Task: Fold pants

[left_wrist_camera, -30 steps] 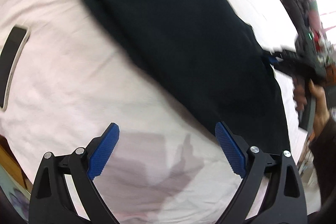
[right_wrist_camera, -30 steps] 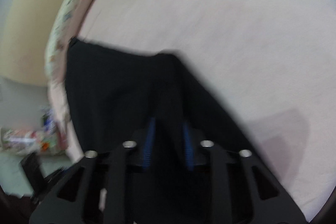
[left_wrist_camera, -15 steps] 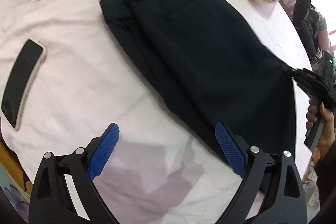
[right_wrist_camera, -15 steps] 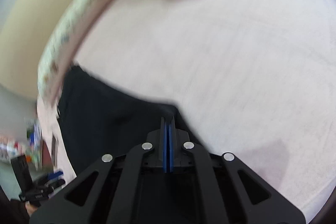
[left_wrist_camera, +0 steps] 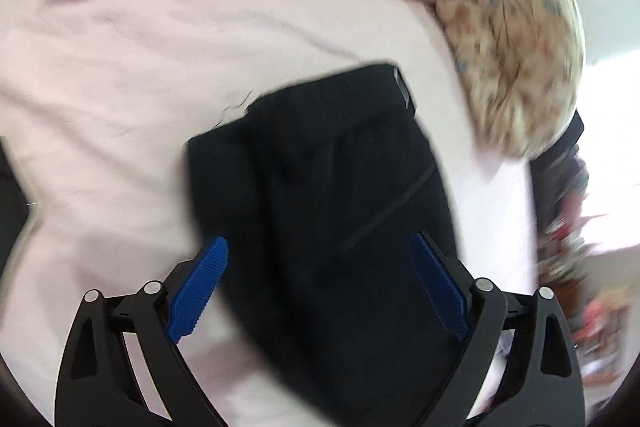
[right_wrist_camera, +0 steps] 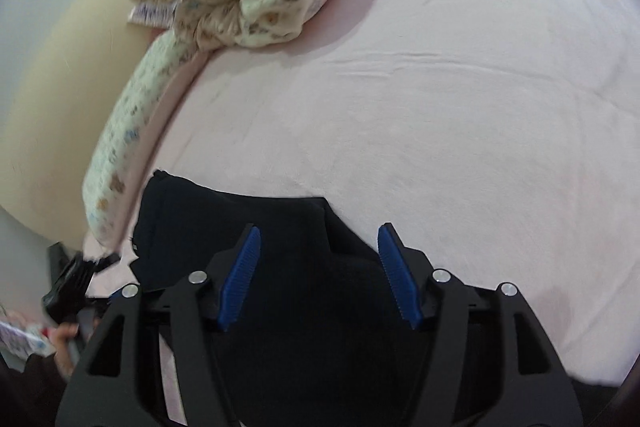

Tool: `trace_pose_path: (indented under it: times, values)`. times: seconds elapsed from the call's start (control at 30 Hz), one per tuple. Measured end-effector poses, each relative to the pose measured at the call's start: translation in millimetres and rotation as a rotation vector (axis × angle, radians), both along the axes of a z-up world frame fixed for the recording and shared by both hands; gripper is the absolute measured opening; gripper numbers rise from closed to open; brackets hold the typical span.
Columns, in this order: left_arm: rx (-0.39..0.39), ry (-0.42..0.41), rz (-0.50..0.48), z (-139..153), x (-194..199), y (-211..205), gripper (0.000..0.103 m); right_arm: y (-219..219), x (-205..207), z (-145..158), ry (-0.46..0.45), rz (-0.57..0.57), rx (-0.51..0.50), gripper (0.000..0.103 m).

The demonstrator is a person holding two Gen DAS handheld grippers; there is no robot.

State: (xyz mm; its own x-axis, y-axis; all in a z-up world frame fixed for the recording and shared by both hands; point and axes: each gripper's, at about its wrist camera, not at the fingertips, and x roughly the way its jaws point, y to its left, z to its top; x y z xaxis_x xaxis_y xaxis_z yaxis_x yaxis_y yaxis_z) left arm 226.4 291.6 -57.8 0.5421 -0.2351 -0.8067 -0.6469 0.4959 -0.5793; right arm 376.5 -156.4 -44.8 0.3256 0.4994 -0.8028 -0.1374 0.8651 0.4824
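- The black pants point(left_wrist_camera: 340, 211) lay folded on the pink bed point(right_wrist_camera: 440, 107).
- Both the left gripper point(left_wrist_camera: 318, 267) and the right gripper point(right_wrist_camera: 320, 267) had fingers spread apart, holding nothing.
- A fold looked just done; next, probably grab an end for another fold.

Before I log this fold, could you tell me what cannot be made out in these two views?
- Left wrist: the black pants run out of frame at the bottom, behind the left gripper, so their lower end is hidden.
- Left wrist: clutter at the right edge is motion-blurred beyond naming.
- Right wrist: the right gripper covers the near pants; fold layers are indistinguishable in the dark cloth.
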Motion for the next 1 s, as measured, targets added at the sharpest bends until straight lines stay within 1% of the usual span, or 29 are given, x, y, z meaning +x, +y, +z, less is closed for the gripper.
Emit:
trace_pose_path:
  times: [0.07,0.17,0.2,0.23,0.27,0.3,0.5,0.53,0.57,0.6,0.63,0.67,0.7,0.8,0.93,1.0]
  values:
    - [-0.054,-0.004,0.005,-7.7,11.0,8.1,0.092,-3.9,-11.1,1.8,0.006,-0.018,0.014,0.062]
    - [-0.068,0.015,-0.019,-13.1,17.3,6.8,0.091,-4.1,-25.7,-0.9,0.029,-0.038,0.029,0.062]
    - [-0.067,0.025,-0.036,-12.5,10.1,6.9,0.091,-9.0,-30.6,-1.4,0.037,-0.037,0.031,0.062]
    - [-0.068,0.026,-0.045,-13.6,13.8,5.4,0.090,-13.3,-34.6,-1.5,0.043,-0.041,0.032,0.062]
    - [-0.078,0.017,-0.053,-13.7,15.5,4.4,0.077,-14.6,-38.6,-2.9,0.049,-0.042,0.033,0.062]
    - [-0.109,-0.002,-0.063,-15.3,18.1,3.6,0.069,-15.6,-42.1,-4.5,0.056,-0.040,0.032,0.062]
    - [-0.128,0.006,-0.072,-21.0,19.9,2.3,0.068,-21.4,-61.6,-15.1,0.095,-0.048,0.035,0.062]
    - [-0.124,0.019,-0.079,-23.3,21.3,2.4,0.066,-21.4,-63.9,-16.0,0.099,-0.048,0.037,0.062]
    - [-0.117,0.036,-0.089,-25.8,25.9,2.0,0.050,-21.9,-68.3,-16.5,0.103,-0.047,0.037,0.062]
    - [-0.090,0.069,-0.088,-27.8,26.2,2.4,0.033,-21.8,-71.7,-16.6,0.104,-0.046,0.037,0.062]
    - [-0.074,0.088,-0.075,-28.6,23.8,3.5,0.016,-22.3,-74.5,-16.4,0.105,-0.046,0.036,0.062]
    - [-0.072,0.084,-0.057,-28.1,21.3,5.0,0.009,-22.5,-78.3,-16.9,0.111,-0.048,0.037,0.062]
    - [-0.066,0.064,-0.037,-23.8,16.3,5.5,0.007,-23.4,-82.3,-17.3,0.117,-0.051,0.041,0.062]
    - [-0.006,0.026,-0.027,-6.9,6.4,0.1,0.004,-28.7,-94.4,-17.1,0.128,-0.065,0.053,0.062]
    - [0.007,-0.039,0.044,14.1,-14.0,-3.2,0.004,-44.3,-112.1,-14.4,0.140,-0.091,0.062,0.062]
    - [0.029,-0.047,0.072,18.0,-25.2,-4.6,0.004,-56.5,-123.8,-12.6,0.147,-0.114,0.068,0.062]
